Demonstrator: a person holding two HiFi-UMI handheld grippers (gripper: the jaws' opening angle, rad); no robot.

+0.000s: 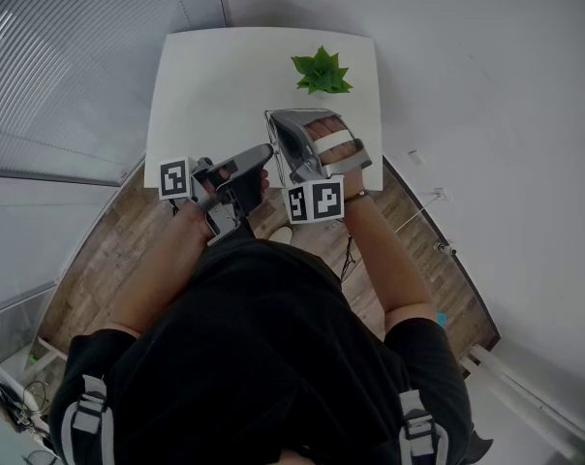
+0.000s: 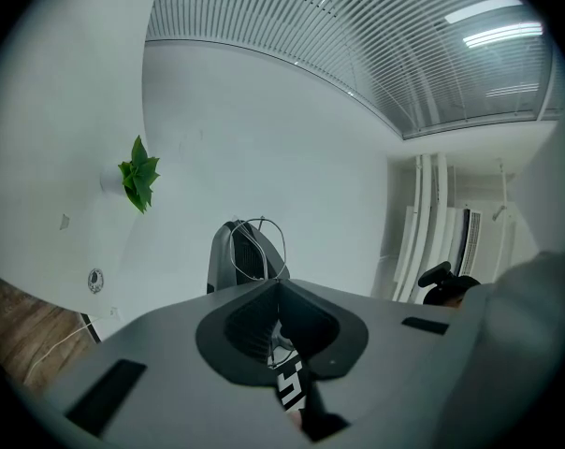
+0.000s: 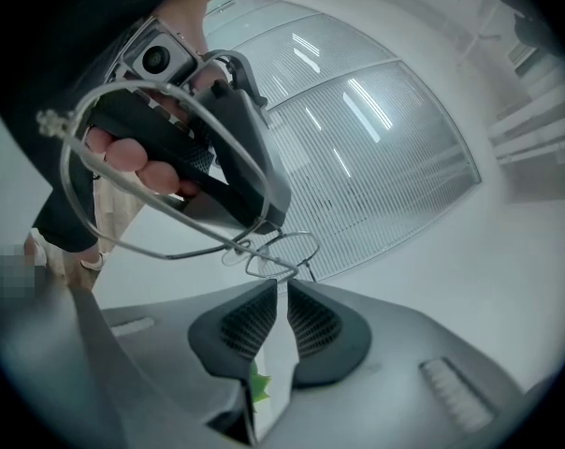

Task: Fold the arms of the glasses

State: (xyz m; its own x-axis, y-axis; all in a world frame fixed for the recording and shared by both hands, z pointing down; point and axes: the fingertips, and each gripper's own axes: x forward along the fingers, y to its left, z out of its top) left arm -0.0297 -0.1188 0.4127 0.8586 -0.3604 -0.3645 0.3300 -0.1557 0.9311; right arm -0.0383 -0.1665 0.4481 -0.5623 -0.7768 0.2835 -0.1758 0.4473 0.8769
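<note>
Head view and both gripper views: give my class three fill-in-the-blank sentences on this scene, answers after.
On the white table stands one green ___.
The right gripper and the left gripper are both shut on the wire-framed ___.
Each gripper carries a cube with black-and-white square ___.
Missing words: plant, glasses, markers.

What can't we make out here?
- Right gripper view: whether the right gripper presses the glasses; a thin wire crosses its tips.
- Head view: glasses, too thin to see between the grippers.
- Left gripper view: glasses' hinges, behind the left gripper and its closed jaws.
</note>
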